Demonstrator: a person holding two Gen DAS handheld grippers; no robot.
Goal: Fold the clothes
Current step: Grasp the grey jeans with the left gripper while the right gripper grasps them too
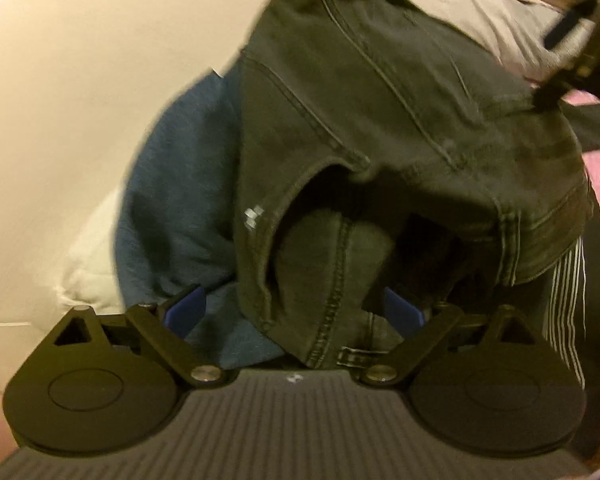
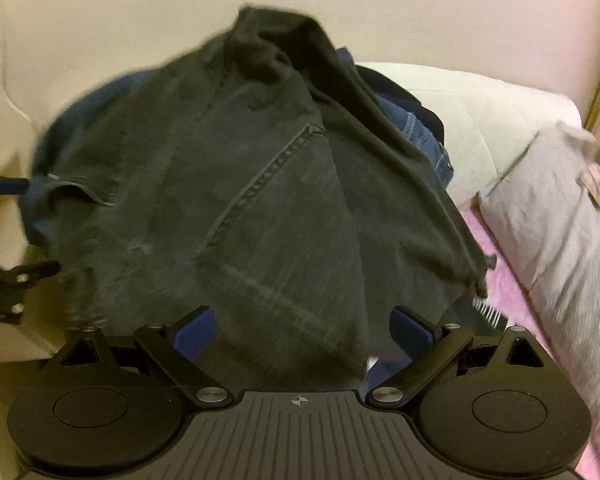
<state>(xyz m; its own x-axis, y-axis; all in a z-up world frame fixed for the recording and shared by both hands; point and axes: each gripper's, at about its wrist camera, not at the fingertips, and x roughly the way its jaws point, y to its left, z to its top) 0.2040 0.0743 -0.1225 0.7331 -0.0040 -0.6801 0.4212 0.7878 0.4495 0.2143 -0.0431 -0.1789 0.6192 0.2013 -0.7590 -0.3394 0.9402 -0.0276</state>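
Dark grey jeans (image 1: pixel 380 100) lie crumpled on top of a pile of clothes and fill the middle of both wrist views. In the left wrist view my left gripper (image 1: pixel 296 308) stands wide open, with a seamed fold and the waistband of the jeans lying between its blue pads. In the right wrist view my right gripper (image 2: pixel 304 330) is also wide open. A leg of the jeans (image 2: pixel 240 200) runs down between its blue pads, and neither pad presses on the cloth. Each gripper shows at the edge of the other's view.
A blue garment (image 1: pixel 172 208) lies under the jeans on the left. Blue denim (image 2: pixel 420 132) peeks out behind them. A dark white-striped cloth (image 1: pixel 568 300), a grey garment (image 2: pixel 548 220), a pink blanket (image 2: pixel 500 272) and white bedding (image 2: pixel 480 120) surround the pile. A pale wall stands behind.
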